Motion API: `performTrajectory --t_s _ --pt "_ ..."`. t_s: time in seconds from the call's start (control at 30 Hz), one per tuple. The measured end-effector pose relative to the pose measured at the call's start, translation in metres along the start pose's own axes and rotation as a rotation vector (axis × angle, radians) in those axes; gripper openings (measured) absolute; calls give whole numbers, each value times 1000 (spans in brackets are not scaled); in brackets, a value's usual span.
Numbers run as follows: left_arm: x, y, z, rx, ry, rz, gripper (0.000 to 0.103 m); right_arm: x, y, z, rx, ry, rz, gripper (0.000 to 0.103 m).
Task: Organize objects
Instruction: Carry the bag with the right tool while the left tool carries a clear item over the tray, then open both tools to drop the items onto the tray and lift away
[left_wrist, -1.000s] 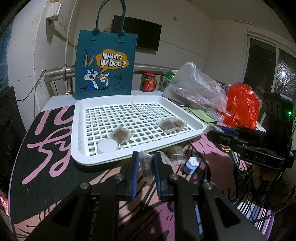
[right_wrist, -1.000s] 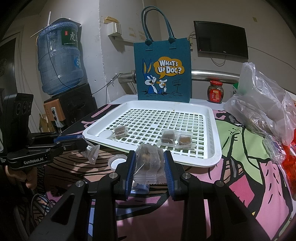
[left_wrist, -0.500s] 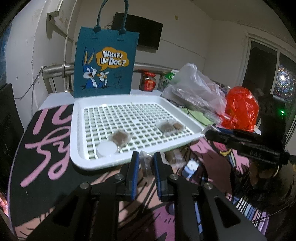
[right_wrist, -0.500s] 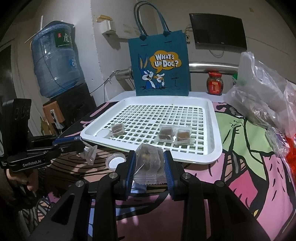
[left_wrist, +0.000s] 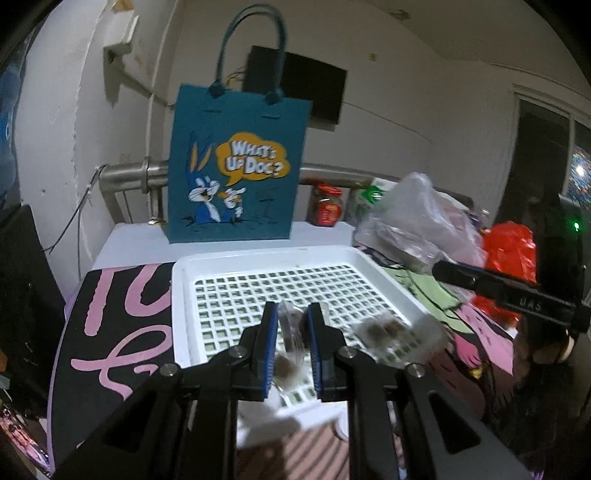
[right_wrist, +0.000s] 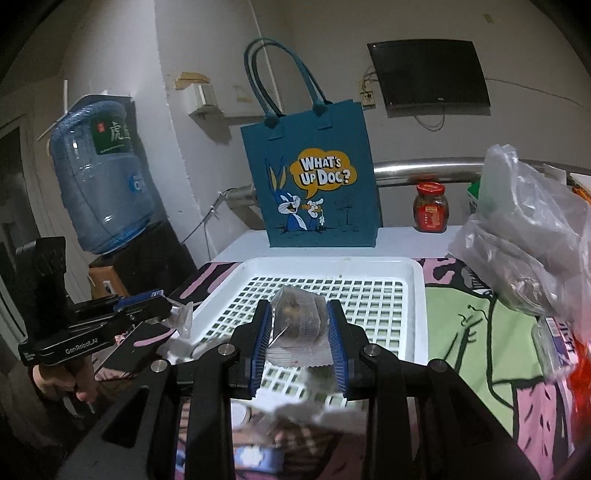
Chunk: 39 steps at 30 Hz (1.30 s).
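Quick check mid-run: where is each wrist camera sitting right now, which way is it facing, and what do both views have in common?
Left wrist: behind the left tool, shut on a clear packet, facing the white tray; the right tool shows at right.
Right wrist: behind the right tool, shut on a mesh pouch, facing the same tray; the left tool and hand show at left.
Shared: tray, blue tote bag, red-lidded jar.

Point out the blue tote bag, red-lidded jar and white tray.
blue tote bag (right_wrist: 314, 192): right wrist view, front panel by the speech bubble.
red-lidded jar (right_wrist: 430, 208): right wrist view, middle of the glass body.
white tray (right_wrist: 417, 314): right wrist view, bare right rim.
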<state>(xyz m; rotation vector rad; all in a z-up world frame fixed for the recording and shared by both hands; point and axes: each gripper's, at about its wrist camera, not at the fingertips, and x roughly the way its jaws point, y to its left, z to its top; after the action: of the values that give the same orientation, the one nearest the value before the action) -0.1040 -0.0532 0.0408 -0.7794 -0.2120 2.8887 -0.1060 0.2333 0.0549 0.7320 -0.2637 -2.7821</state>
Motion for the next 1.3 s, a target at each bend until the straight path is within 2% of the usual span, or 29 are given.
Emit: performTrajectory --t_s 0.1,0.3,0.57,0.73,0.77,0.8,0.83,0.87,0.9,1.07,1.3 --pt "17 8 -1 -21 16 33 16 25 -7 1 19 35 -24 29" --pt "46 20 -6 -78 52 46 16 65 -19 -8 -5 88 -149 29" --pt "69 26 -16 -92 125 92 16 97 -41 -19 20 192 -209 29" --pt "73 25 -19 -86 130 96 17 105 -51 -23 35 216 -230 33" --pt "73 26 -19 -90 127 93 20 105 -52 -24 38 215 -234 35" --pt "71 27 -18 -95 128 86 23 104 -52 -24 47 213 -231 46" --pt "70 28 -17 -103 131 79 35 103 -53 -23 58 207 -224 53" --pt "67 28 -17 -109 127 73 40 98 -53 -23 73 185 -218 65" --pt "63 28 -16 -112 116 65 42 93 -52 -22 80 161 -217 71" --pt "41 26 -10 -113 69 38 49 64 -47 -15 109 57 -201 79" --pt "14 21 -18 -125 42 17 50 25 -29 -16 108 -19 -165 81"
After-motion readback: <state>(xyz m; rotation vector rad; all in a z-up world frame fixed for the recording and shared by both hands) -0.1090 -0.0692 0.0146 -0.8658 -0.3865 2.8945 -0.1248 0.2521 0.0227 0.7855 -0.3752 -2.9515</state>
